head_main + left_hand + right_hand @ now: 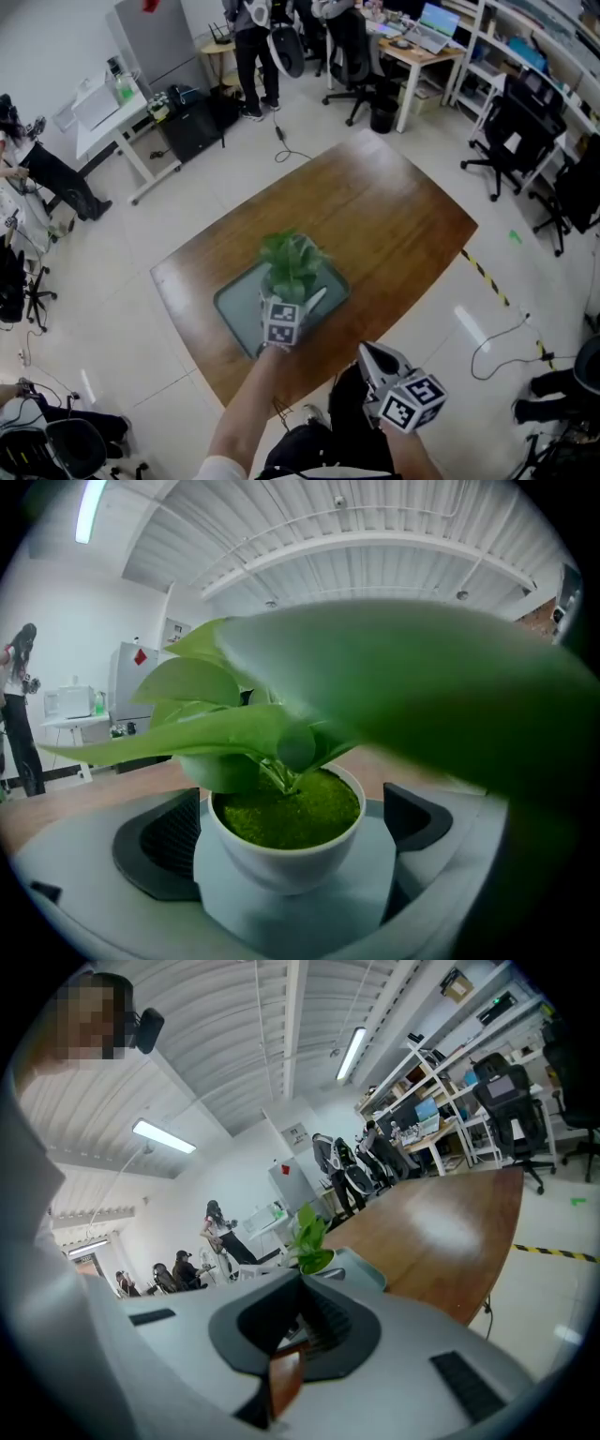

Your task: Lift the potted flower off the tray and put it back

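Note:
The potted flower (292, 261), broad green leaves over moss in a white pot (286, 855), stands on the grey-green tray (234, 302) at the near-left part of the brown table (384, 211). My left gripper (286, 298) reaches in from the near side. It is open, with its dark fingers (161, 844) on either side of the pot and a thin gap at each side. Big leaves fill the upper part of the left gripper view. My right gripper (373, 354) hangs off the table's near edge, shut and empty. From the right gripper (295, 1324) view the flower (309, 1237) and tray (364, 1271) lie ahead.
The table (441, 1222) stretches to the right beyond the tray. Black office chairs (511, 141), desks and shelves stand at the back right. Several people (251, 47) are at the far end of the room. Yellow-black tape (483, 272) and a cable (497, 342) lie on the floor at the right.

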Motion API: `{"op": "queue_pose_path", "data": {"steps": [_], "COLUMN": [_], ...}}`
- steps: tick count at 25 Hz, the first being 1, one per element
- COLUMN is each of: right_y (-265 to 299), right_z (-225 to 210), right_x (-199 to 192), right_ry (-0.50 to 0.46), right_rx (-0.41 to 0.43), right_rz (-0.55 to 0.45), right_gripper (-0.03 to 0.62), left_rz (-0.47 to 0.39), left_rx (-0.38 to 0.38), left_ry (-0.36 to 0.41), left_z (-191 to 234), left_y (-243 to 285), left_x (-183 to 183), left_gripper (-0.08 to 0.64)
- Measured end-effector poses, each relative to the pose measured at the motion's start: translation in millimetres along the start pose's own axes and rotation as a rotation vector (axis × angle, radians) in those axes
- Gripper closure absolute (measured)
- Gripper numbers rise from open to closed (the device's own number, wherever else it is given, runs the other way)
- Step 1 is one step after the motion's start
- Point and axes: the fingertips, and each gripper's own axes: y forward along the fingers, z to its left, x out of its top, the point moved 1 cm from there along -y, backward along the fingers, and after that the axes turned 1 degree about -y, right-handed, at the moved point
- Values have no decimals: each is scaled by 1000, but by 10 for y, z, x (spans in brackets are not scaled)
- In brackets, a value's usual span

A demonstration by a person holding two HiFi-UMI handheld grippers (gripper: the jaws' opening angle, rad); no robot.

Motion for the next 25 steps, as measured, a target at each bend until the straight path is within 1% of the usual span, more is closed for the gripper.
{"op": "queue_pose_path", "data": {"steps": [4,7,14,20,24,25], "right_y": [1,3,-2,-31,-37,-30], "right_z": [-50,-79,-62,-95,-110,-109], "right_x": [0,0,-11,-29,-30,-30], "right_ry": [10,18,29,29,32,33], "right_rx": [-12,-18,-21,-21,-23,-24], "right_rz": [0,-1,-4,-7,-7,-6], "right_gripper": [584,584,584,584,584,584], "left_rz": [-5,-1,-19,-31,-36,-38], "left_rx": [-2,1,8,17,19,19], "left_ry": [-18,-19,-38,-25,-16,-16], "left_z": [0,-8,22,30,38,44], "left_y": [77,114,91,97,93,88], "left_x": [33,27,51,41,54,54], "left_gripper": [-29,-29,-28,-28,-11,17]}}
